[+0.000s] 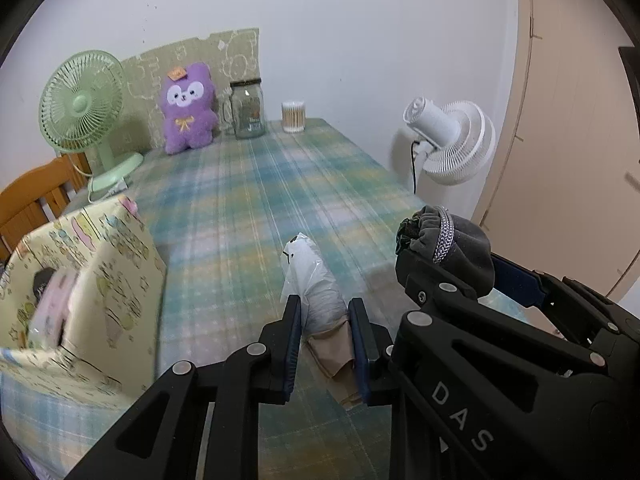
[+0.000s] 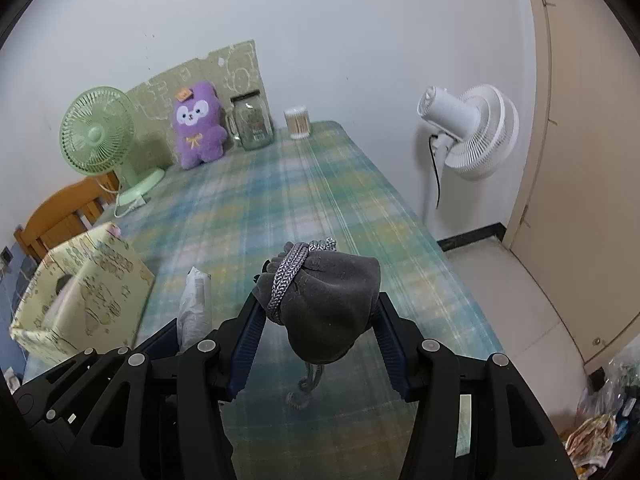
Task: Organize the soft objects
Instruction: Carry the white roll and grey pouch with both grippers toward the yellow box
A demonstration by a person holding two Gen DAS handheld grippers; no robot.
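My left gripper (image 1: 325, 320) has its jaws narrow, pads pressed on both sides of a clear plastic bag (image 1: 310, 280) with rolled grey and beige fabric inside; bag sits low centre of the left wrist view, its tip pointing up-frame, clear of the tablecloth below it

My right gripper (image 2: 320, 320) has jaws about mid-width, clamped on a grey drawstring pouch (image 2: 332, 300) wrapped with a silver braided cord (image 2: 286, 280); pouch fills the centre of the right wrist view, cord end dangling under it. In the left wrist view the same pouch (image 1: 452, 240) shows at right centre on top of the right gripper body

Plaid tablecloth (image 1: 256, 184) covers the table under both grippers. Yellow cartoon-print storage box (image 1: 80, 280) at left of frame, open top, something pink and something dark inside, can't tell what

Far end of table, upper left: green desk fan (image 1: 82, 100), purple plush toy (image 1: 188, 108), glass jar (image 1: 249, 108), cotton swab tub (image 1: 293, 116). White standing fan (image 1: 452, 140) upper right beside the table edge. Wooden chair back (image 1: 36, 196) at left edge
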